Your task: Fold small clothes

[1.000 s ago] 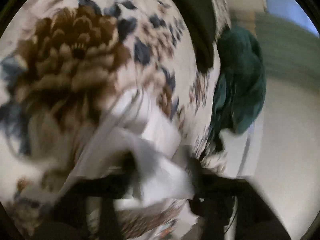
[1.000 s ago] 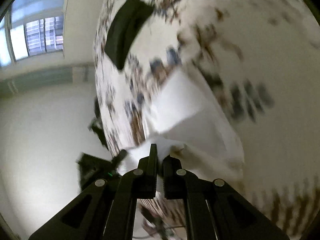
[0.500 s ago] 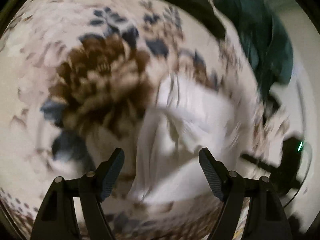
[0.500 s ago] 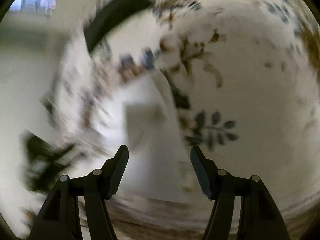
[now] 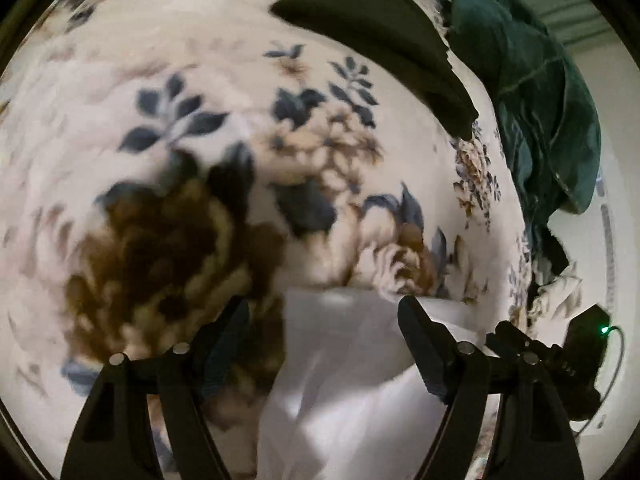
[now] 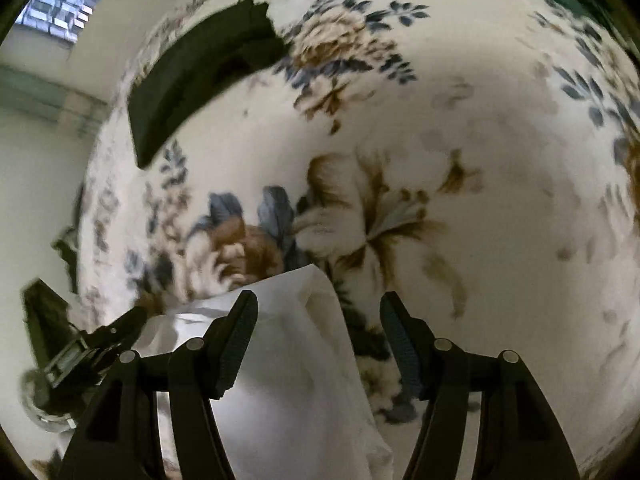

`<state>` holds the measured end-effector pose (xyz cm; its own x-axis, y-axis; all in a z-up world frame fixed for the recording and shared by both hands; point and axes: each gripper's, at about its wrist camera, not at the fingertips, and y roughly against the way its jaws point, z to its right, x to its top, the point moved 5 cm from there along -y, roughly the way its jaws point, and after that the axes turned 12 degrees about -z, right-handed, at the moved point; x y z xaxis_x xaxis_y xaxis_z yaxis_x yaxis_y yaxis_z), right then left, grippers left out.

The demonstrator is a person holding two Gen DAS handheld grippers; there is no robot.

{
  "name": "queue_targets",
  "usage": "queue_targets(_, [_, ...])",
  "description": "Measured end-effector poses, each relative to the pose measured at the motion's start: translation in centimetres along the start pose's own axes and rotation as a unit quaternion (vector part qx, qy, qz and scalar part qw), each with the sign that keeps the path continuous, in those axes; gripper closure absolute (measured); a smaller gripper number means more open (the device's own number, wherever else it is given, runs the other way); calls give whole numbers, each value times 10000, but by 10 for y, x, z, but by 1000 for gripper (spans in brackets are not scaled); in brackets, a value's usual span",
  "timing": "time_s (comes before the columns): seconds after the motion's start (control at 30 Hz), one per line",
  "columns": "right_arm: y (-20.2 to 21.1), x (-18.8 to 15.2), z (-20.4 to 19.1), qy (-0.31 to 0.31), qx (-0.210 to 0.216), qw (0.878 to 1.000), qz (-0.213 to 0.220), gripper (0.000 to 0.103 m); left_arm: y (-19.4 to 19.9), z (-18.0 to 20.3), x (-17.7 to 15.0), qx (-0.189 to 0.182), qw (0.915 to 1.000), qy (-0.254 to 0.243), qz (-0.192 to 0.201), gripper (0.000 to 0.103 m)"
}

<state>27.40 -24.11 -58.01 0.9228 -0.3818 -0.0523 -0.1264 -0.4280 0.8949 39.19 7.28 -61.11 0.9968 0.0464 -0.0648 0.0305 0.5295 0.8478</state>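
The left gripper (image 5: 324, 320) hangs low with its two black fingers spread wide apart, nothing pinched between the ribbed pads (image 5: 420, 344). The right gripper (image 6: 318, 320) stands likewise, jaws parted wide, its fingers (image 6: 236, 340) holding nothing. Both point forward and down. In the left wrist view the right gripper shows just to the right; in the right wrist view the left one shows at the lower left.

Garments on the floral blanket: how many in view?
3. White garment between the open left hand-held gripper fingers; folded black garment at the far edge; crumpled teal garment beyond it. More may lie off-frame.
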Motion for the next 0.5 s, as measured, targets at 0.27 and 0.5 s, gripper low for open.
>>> queue_targets(0.27, [-29, -22, 5, 50, 468, 9965, -685, 91, -15, 0, -15, -193, 9997, -52, -166, 38])
queue_targets(0.5, [-14, -13, -7, 70, 341, 9993, -168, 101, -2, -1, 12, -415, 9988, 204, 176, 94])
